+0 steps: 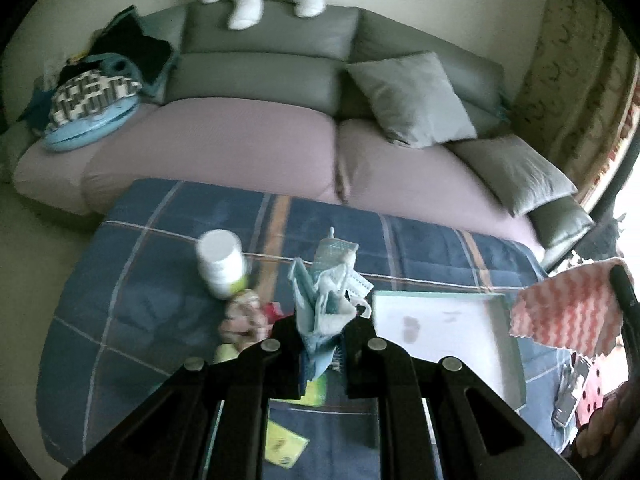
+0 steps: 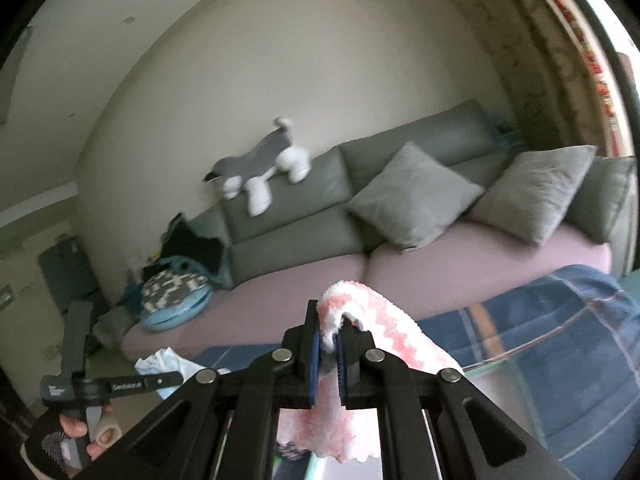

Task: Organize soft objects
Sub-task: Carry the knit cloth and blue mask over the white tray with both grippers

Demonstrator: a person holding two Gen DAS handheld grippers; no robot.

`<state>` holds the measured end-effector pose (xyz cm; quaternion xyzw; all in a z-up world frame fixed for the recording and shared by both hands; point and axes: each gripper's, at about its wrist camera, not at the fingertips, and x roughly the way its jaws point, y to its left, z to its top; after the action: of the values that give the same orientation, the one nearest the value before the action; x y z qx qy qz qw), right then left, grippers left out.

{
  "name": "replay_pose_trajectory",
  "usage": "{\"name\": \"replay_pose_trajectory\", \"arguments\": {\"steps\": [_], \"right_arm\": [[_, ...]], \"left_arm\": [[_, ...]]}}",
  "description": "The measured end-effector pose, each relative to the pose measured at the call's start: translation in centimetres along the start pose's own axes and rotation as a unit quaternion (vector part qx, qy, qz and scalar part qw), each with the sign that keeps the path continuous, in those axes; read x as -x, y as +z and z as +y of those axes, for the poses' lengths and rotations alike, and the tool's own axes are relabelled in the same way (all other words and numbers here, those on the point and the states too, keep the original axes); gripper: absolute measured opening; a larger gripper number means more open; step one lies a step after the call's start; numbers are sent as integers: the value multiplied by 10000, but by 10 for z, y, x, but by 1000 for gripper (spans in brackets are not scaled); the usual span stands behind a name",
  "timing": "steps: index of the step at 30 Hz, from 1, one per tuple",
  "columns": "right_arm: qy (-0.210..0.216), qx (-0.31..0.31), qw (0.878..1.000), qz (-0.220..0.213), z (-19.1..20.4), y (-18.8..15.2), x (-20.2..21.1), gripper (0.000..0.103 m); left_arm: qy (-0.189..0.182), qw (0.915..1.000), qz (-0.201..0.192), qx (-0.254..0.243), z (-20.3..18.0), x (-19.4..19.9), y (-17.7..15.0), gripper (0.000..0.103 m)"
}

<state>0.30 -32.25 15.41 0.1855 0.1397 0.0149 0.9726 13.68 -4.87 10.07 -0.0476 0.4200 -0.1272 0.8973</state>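
Both grippers (image 1: 322, 344) (image 2: 329, 354) are black plastic with round silver rivets, blue finger pads (image 2: 315, 346), and the left hand (image 2: 66, 438) wears a black fingerless glove.

Left gripper (image 1: 320, 344) jaws clamped on blue cloth (image 1: 320, 312), white box (image 1: 448, 328) beside, plaid blanket (image 1: 160, 300) below

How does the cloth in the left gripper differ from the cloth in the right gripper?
The blue cloth is pale blue with white patches; the pink cloth has pink and white zigzag stripes. The blue cloth stands up in a crumpled bunch above the left gripper; the pink cloth folds over the right gripper and drapes down its side. The pink cloth looks fluffier. Both are pinched between shut fingers and lifted off the blue plaid blanket.
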Motion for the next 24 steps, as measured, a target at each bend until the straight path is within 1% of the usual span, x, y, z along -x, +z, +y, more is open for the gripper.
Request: {"name": "replay_pose_trajectory", "arguments": {"steps": [2, 5, 9, 16, 20, 24], "right_arm": [[-146, -99, 9998, -36, -11, 3, 4, 7], [-481, -181, 9987, -49, -29, 6, 11, 7], [-755, -330, 9966, -15, -49, 8, 18, 7], [-926, -692, 9932, 112, -83, 4, 19, 7], [-972, -849, 9914, 201, -96, -1, 15, 7], [-967, -971, 9900, 325, -104, -6, 7, 7]], "left_arm": [[-86, 9999, 33, -73, -12, -4, -1, 12], [-259, 9994, 114, -191, -33, -15, -4, 12], [-440, 9976, 313, -436, -63, -34, -13, 12], [-610, 9933, 709, -678, -98, -71, -31, 12], [-670, 9908, 865, -794, -115, -91, -37, 12], [-634, 9902, 940, -809, -121, -105, -40, 12]]}}
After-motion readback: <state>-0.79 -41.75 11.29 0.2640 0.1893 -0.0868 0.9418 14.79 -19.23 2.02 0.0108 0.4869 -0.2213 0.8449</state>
